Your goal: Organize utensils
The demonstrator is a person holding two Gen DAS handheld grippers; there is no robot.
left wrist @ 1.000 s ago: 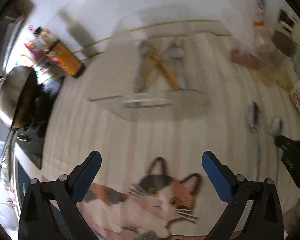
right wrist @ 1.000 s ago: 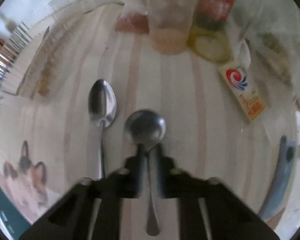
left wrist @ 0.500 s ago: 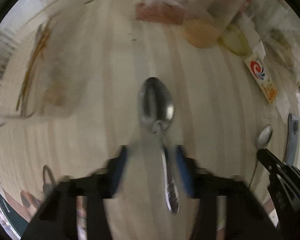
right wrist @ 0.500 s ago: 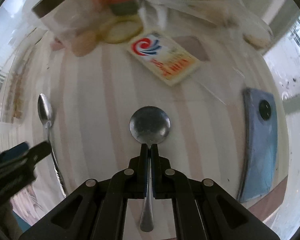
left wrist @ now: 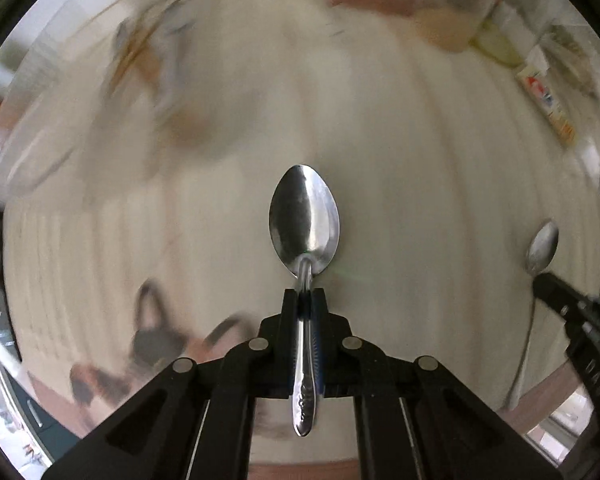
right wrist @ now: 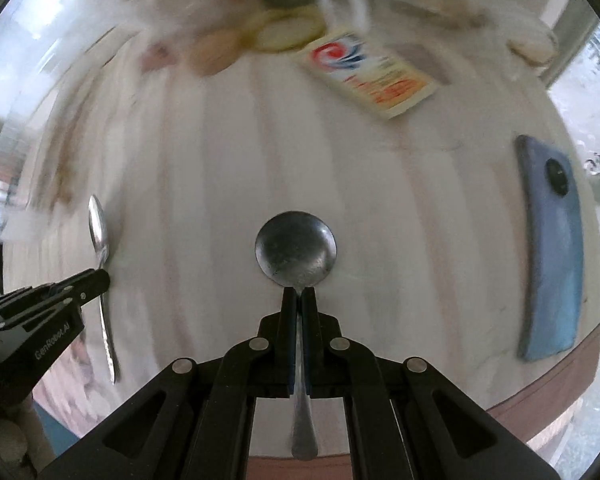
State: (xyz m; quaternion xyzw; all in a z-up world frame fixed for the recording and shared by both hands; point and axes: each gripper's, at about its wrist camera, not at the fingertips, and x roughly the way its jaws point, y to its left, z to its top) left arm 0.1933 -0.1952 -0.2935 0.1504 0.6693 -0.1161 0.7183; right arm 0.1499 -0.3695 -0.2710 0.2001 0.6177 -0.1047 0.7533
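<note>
My left gripper (left wrist: 305,294) is shut on the neck of an oval steel spoon (left wrist: 304,218), whose bowl points away over the pale striped table (left wrist: 420,184). My right gripper (right wrist: 299,292) is shut on the neck of a round-bowled steel spoon (right wrist: 296,248). Each gripper shows in the other view: the right one at the right edge (left wrist: 540,278) with its round spoon (left wrist: 543,246), the left one at the left edge (right wrist: 100,276) with its oval spoon (right wrist: 98,232). A blurred clear tray with utensils (left wrist: 148,52) lies far left.
A blue phone (right wrist: 550,240) lies at the table's right edge. A red-and-white packet (right wrist: 368,72), a jar and bags stand at the far side (right wrist: 284,12). A cat-print mat (left wrist: 152,344) lies near the left front edge.
The left gripper swung from the cat mat to the oval spoon and closed on it. The right gripper closed on the round spoon and both views shifted with the spoons held.
</note>
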